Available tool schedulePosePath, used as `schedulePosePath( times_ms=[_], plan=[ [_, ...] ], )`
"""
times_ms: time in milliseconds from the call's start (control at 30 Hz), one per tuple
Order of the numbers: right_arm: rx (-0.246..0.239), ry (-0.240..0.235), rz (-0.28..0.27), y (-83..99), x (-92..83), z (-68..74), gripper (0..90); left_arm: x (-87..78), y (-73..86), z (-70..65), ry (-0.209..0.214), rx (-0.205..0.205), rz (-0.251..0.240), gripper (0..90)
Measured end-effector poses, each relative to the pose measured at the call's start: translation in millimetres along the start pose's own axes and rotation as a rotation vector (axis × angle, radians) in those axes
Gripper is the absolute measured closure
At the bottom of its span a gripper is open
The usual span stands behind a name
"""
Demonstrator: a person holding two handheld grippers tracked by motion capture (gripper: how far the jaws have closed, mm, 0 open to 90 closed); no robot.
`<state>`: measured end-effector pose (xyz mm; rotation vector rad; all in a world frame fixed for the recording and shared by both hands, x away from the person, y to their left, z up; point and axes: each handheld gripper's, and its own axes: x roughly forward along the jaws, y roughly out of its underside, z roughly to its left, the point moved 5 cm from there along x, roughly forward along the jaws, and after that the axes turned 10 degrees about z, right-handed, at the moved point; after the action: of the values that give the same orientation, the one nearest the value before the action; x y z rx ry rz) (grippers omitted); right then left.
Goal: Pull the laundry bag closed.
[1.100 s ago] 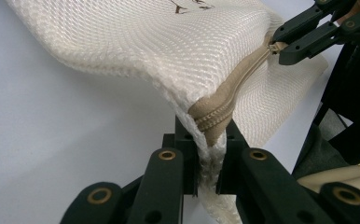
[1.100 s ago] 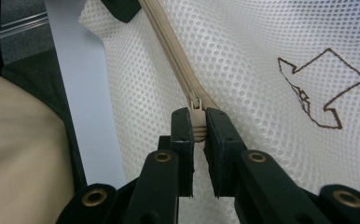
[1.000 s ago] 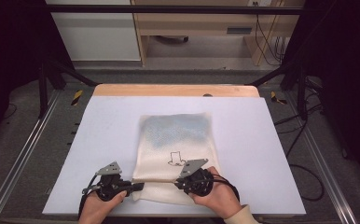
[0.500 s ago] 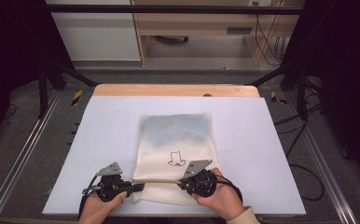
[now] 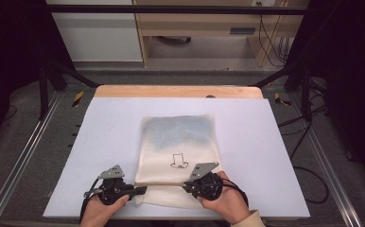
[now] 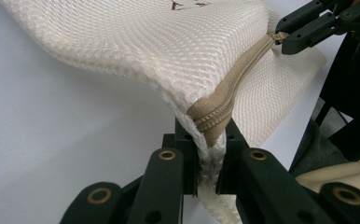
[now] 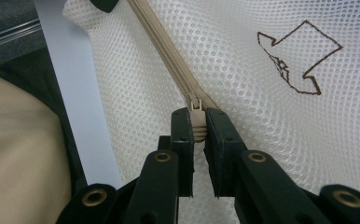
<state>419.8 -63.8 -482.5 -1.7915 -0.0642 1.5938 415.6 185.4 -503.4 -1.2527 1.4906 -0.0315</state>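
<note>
Mesh laundry bag (image 5: 178, 151), cream, lies flat mid-table on the white table (image 5: 265, 142), its zipper edge at 6 o'clock nearest the person. Bluish contents show through the mesh toward 12 o'clock; a small arrow drawing (image 5: 178, 161) sits just above the zipper line.

Left gripper (image 5: 140, 190), at 7 o'clock of the bag, is clenched on the bag's corner: in the left gripper view the jaws pinch the mesh and the end of the tan zipper (image 6: 225, 100) between them, lifting that corner slightly off the table. Right gripper (image 5: 187, 187), at 5 o'clock of the bag, is clamped on the zipper pull (image 7: 197, 122); in the right gripper view the tab sits squarely between the two black jaws, slider just above them, with the zipper tape running away toward 11 o'clock. The same grip shows far off in the left gripper view, at 2 o'clock.

Step in hand, judged: zipper operation, one gripper anchoring the end, the other set to run the slider. Can't tell from these frames whether the teeth ahead of the slider are open or closed, so opening vs closing is unclear.

Next move likely calls for: left keeps corner taut and fixed, right drags the pull straight along the tape line, low and level, no twist. Risk: mesh bunching into the slider, or tab slipping out of the pads.
</note>
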Motion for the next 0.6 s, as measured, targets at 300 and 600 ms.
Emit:
schedulePosePath(
  times_ms=[300, 600],
  plan=[
    [-0.006, 0.008, 0.005, 0.5, 1.1, 1.1, 82.0, 0.8, 0.0, -0.3, -0.002, 0.000, 0.003, 82.3],
    [-0.004, 0.004, -0.001, 0.7, 0.0, 0.9, 82.0, -0.3, -0.7, -0.6, -0.001, 0.007, 0.002, 82.3]
  ],
)
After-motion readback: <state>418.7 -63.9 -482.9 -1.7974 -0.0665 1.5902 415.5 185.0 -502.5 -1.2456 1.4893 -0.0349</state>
